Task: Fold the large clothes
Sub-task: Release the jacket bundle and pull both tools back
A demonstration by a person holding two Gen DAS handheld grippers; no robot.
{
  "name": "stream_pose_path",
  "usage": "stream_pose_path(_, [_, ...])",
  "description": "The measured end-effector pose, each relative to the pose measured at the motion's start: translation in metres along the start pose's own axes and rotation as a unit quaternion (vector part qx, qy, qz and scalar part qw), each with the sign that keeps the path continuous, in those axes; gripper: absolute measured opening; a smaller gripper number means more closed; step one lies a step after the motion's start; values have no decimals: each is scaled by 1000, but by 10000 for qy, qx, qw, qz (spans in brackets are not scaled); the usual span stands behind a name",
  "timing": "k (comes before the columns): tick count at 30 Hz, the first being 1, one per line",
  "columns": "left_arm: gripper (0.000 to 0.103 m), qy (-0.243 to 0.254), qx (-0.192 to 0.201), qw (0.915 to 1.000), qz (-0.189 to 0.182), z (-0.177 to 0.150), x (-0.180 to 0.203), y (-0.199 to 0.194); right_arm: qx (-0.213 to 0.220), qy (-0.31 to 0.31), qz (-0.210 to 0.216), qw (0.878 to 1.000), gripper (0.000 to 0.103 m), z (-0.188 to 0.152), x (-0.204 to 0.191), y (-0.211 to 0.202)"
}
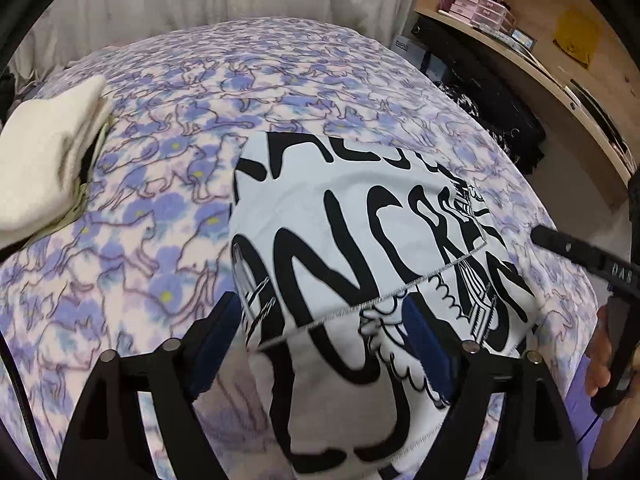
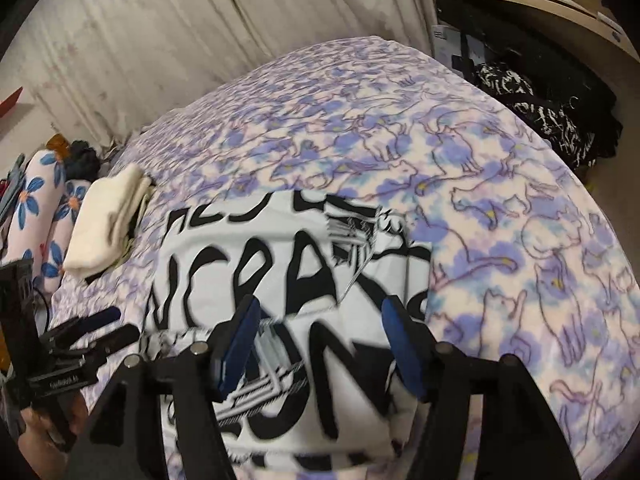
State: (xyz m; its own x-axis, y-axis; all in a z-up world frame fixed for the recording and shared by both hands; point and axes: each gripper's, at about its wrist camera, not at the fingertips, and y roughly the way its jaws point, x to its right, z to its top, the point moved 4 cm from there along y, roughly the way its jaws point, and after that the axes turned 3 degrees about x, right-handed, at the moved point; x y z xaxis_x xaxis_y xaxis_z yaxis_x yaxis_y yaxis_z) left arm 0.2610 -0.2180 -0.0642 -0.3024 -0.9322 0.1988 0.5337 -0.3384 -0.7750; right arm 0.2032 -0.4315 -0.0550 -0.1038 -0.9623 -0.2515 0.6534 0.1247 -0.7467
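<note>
covering the bed, a cat-print blanket [image 1: 168, 184] holds a folded shirt [image 1: 352, 240]; both grippers released.

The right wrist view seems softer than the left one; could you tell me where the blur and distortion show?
Right wrist view: motion blur smears the print on the white shirt near the right gripper. Left wrist view: lettering is sharper, softening only at the near hem beside the left gripper. Both views: fisheye bends the bedspread into a dome, with dark corners.

A cat-print bed [image 1: 168, 208] carries a white lettered shirt [image 1: 352, 216] and folded cream garment [image 1: 44, 160].
</note>
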Motion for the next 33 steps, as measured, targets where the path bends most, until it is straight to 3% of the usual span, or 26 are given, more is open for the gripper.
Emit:
stream_pose_path(4, [85, -11, 201, 9996, 219, -4, -2, -25, -61, -159, 37, 9998, 65, -13, -13, -10])
stream_pose_path(8, [99, -42, 298, 9992, 271, -8, -1, -45, -88, -239, 88, 9996, 71, -23, -24, -19])
stream_pose_path(12, [102, -2, 301, 9992, 263, -12, 1, -57, -102, -421, -4, 9991, 73, -28, -33, -26])
stream_pose_path(15, [102, 75, 267, 9996, 112, -15, 8, -62, -161, -464, 52, 9988, 73, -28, -37, -30])
stream_pose_path(17, [102, 96, 250, 9996, 48, -17, 10, -63, -191, -490, 78, 9986, 81, -27, -38, -32])
stream_pose_path(24, [102, -102, 286, 9992, -248, -13, 10, -60, -145, -843, -63, 9963, 89, -20, -39, -35])
stream_pose_path(26, [102, -193, 216, 9992, -257, -12, 7, -53, -202, -857, -2, 9961, 95, -19, -37, -32])
stream_pose_path(33, [102, -405, -376, 9982, -213, -20, -5, -15, -509, -475, 116, 9975, 96, -18, -11, -4])
